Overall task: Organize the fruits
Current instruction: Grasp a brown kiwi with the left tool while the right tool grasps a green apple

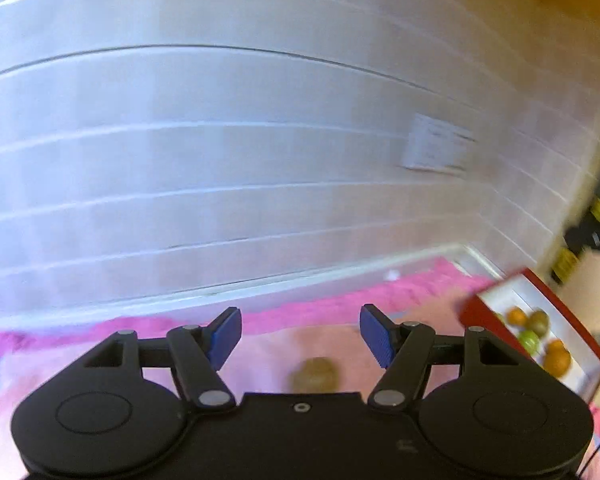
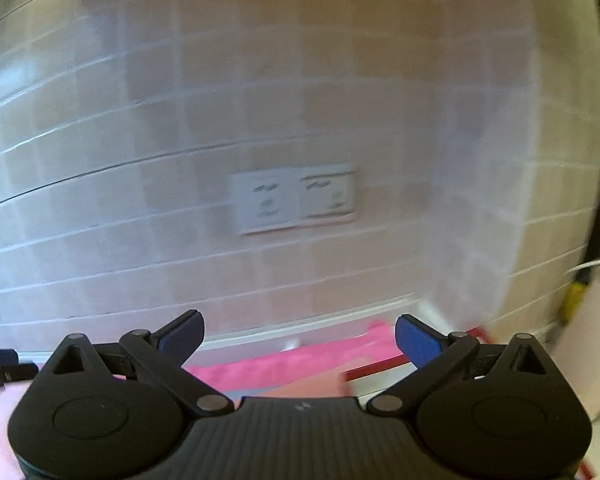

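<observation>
In the left wrist view my left gripper [image 1: 300, 334] is open and empty, raised above a pink cloth [image 1: 320, 312]. A brownish round fruit [image 1: 314, 374], blurred, lies on the cloth just below the gap between the fingers. At the right a red-rimmed white tray [image 1: 580, 328] holds oranges [image 1: 556, 360], a green fruit [image 1: 529, 340] and a brownish one [image 1: 539, 321]. In the right wrist view my right gripper [image 2: 300, 340] is open and empty, pointing at the tiled wall. The tray's red edge [image 2: 380, 364] shows between its fingers.
A white tiled wall [image 1: 260, 160] stands close behind the cloth, with a double socket [image 2: 294, 198] on it. A white ledge [image 1: 300, 280] runs along the wall's foot. Dark objects with yellow marks [image 1: 596, 220] stand at the far right. Both views are motion-blurred.
</observation>
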Demonstrator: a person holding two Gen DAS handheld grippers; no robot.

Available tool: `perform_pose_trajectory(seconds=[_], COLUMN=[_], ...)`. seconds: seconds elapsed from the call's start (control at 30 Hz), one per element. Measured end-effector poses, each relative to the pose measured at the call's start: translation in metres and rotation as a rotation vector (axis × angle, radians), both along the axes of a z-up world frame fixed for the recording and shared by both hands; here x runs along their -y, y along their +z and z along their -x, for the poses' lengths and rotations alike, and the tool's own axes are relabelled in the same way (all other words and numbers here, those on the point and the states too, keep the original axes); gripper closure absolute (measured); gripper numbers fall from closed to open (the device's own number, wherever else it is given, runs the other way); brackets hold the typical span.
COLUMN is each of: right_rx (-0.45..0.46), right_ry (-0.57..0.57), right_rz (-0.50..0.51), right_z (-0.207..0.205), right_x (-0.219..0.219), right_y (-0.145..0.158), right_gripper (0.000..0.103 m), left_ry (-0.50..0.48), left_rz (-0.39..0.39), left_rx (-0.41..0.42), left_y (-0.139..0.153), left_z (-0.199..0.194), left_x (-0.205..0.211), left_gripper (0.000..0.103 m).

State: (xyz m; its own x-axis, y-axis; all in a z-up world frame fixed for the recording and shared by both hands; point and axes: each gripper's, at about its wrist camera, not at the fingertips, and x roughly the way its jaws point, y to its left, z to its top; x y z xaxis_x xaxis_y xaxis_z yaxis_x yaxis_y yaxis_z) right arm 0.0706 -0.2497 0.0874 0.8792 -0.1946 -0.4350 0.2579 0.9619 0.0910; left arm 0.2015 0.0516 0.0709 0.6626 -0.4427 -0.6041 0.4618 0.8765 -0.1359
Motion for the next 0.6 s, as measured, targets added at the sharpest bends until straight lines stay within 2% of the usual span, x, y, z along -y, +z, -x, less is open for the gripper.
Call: perform_pose_trajectory(seconds=[0.1,0.2,0.4,0.6], right_rx=[-0.031,-0.072,-0.211,-0.351], right_ry=[0.069,0.127,0.203,0.267], right_rz=[-0.033,-0.100,-0.179,-0.192], right_z=[-0.012,-0.023,-0.040,-0.038], right_x=[-0.023,-0.039,-0.067,-0.099], right_y=[-0.009,-0.024,-0.073,-0.129], right_gripper=[0.000,0.000,0.000,0.006], left_ry=[0.057,0.065,-0.006,-0.071], left_rz=[0.007,0.019,0.011,-0.065], left_rx=[-0.024,-0.080,-0.221,-0.301], left_y=[-0.007,-0.024,-0.075,-0.123], left_z=[-0.004,-0.012,-0.026,-0.032], left_x=[-0.031,-0.045,-0.039,-0.014], left_gripper=[0.025,0.025,0.025,0.025])
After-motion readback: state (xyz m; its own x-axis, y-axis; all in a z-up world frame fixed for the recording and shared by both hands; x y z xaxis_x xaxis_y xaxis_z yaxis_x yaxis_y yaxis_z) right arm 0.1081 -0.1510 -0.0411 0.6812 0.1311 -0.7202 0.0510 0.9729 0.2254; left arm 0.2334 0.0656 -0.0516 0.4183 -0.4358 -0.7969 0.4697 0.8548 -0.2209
